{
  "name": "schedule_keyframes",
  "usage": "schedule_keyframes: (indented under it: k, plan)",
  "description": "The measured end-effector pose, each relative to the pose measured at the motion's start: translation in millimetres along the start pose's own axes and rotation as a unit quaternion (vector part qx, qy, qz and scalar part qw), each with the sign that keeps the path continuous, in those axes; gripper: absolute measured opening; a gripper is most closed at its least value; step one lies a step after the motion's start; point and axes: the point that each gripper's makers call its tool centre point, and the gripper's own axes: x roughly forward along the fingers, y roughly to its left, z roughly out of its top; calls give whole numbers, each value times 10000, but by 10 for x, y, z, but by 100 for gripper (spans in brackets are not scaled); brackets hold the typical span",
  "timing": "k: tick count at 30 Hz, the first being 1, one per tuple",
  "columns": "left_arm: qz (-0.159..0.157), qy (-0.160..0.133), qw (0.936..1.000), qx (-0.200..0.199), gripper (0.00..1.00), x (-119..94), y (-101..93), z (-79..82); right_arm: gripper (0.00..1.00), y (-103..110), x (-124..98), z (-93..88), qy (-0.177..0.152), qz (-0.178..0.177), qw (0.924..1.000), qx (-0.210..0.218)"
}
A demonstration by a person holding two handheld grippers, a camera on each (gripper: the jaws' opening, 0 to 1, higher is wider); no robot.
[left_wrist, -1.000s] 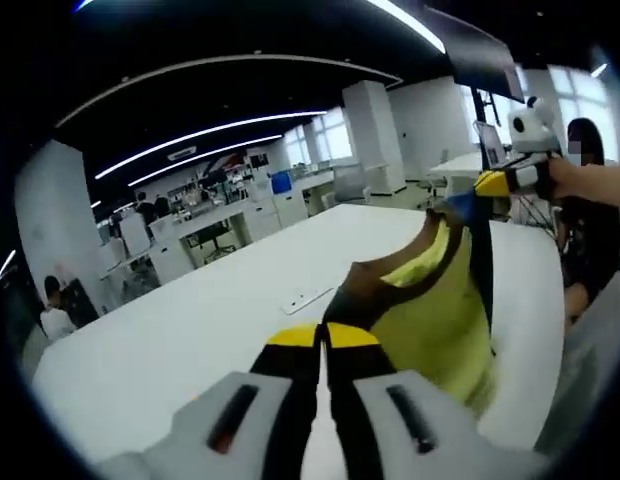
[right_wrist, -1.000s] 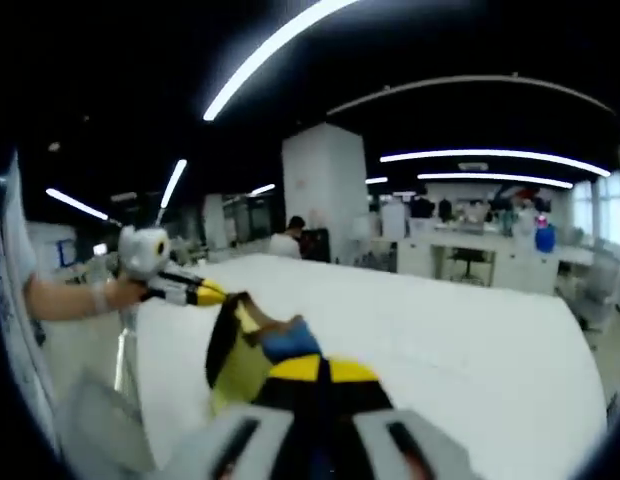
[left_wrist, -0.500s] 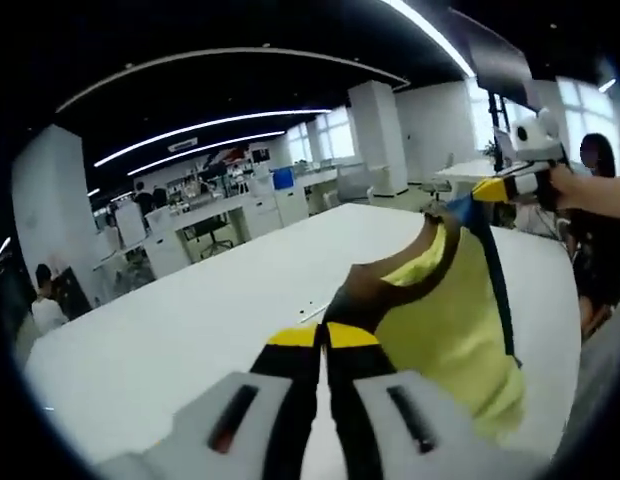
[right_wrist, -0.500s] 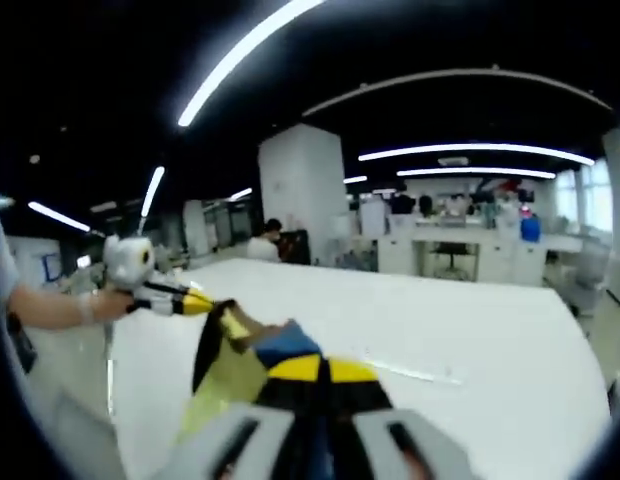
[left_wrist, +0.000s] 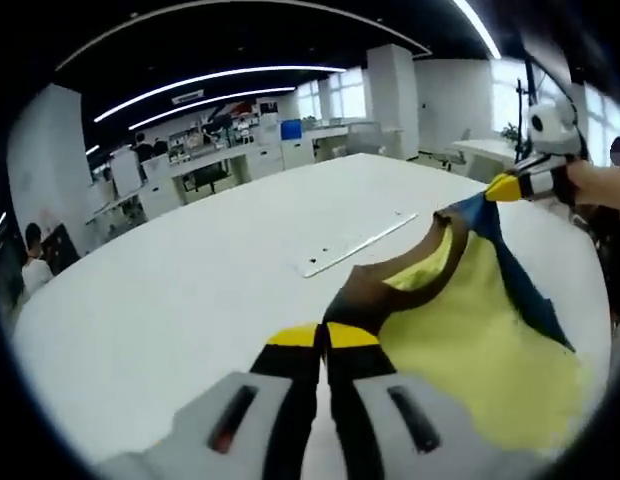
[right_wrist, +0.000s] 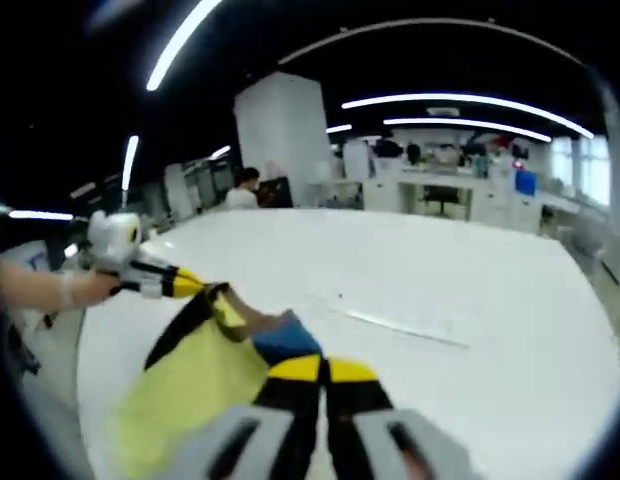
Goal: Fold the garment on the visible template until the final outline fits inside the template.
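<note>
Your left hand-held gripper (left_wrist: pixel 322 338) and right hand-held gripper (right_wrist: pixel 322 372) each pinch closed on the yellow garment (left_wrist: pixel 470 350); keep it taut between them and lower it evenly onto the desk (left_wrist: pixel 190 300).

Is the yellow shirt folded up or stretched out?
Stretched out. The yellow shirt hangs between the left gripper and the right gripper, each shut on its collar edge.

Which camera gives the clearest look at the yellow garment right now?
The left gripper view: the yellow garment spreads wide there, brown collar and blue edge clear, pinched between both grippers. The right gripper view shows less of it, blurrier, at the frame's lower left.
</note>
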Motion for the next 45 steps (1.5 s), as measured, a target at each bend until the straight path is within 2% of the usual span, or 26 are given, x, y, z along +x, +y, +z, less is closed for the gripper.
schedule_keyframes:
  k: [5, 11, 20, 25, 26, 27, 29, 30, 32, 34, 36, 37, 41, 42, 43, 45]
  plan:
    - [-40, 430, 9990, -59, 0, 348, 92, -336, 0, -166, 340, -288, 389, -76, 9992, 58]
    - [-134, 712, 9973, -131, 0, 558, 94, -547, 0, -243, 551, -484, 624, -124, 9978, 192]
    - [-179, 668, 9975, -112, 0, 568, 63, -547, 0, -221, 608, -593, 723, -113, 9969, 297]
    - [-316, 712, 9970, -49, 1, 549, 36, -540, 0, -219, 599, -570, 692, 7, 9963, 500]
    - [-443, 757, 9961, -8, 7, 550, -7, -541, 1, -206, 584, -545, 638, 49, 9966, 520]
    - [-434, 790, 9959, 44, 19, 528, -16, -540, 5, -160, 555, -505, 621, 56, 9965, 552]
    - [-413, 755, 9963, 80, 33, 483, -16, -512, 8, -112, 533, -492, 605, 194, 9957, 677]
    - [-484, 692, 9964, 42, 38, 447, -50, -468, 12, -106, 511, -488, 610, 197, 9957, 674]
    - [-638, 677, 9957, -44, 41, 402, -97, -449, 23, -68, 475, -465, 586, 270, 9962, 578]
    - [-754, 607, 9953, -4, 49, 345, -167, -388, 36, 5, 410, -447, 573, 378, 9966, 458]
    - [-781, 497, 9957, 55, 63, 293, -196, -312, 45, 122, 288, -433, 552, 485, 9965, 392]
    - [-880, 343, 9955, -51, 69, 257, -248, -238, 49, 173, 248, -435, 569, 524, 9963, 366]
    - [-1025, 60, 9946, -126, 87, 53, -382, -80, 53, 291, 105, -406, 541, 646, 9960, 295]
    - [-990, 1, 9950, -130, 92, -35, -423, -24, 58, 342, 44, -402, 507, 694, 9958, 328]
    - [-1000, -39, 9949, -137, 95, -77, -442, 0, 67, 340, 50, -397, 485, 687, 9959, 343]
    - [-1051, -197, 9940, -214, 98, -205, -509, 80, 79, 397, -34, -414, 479, 712, 9959, 280]
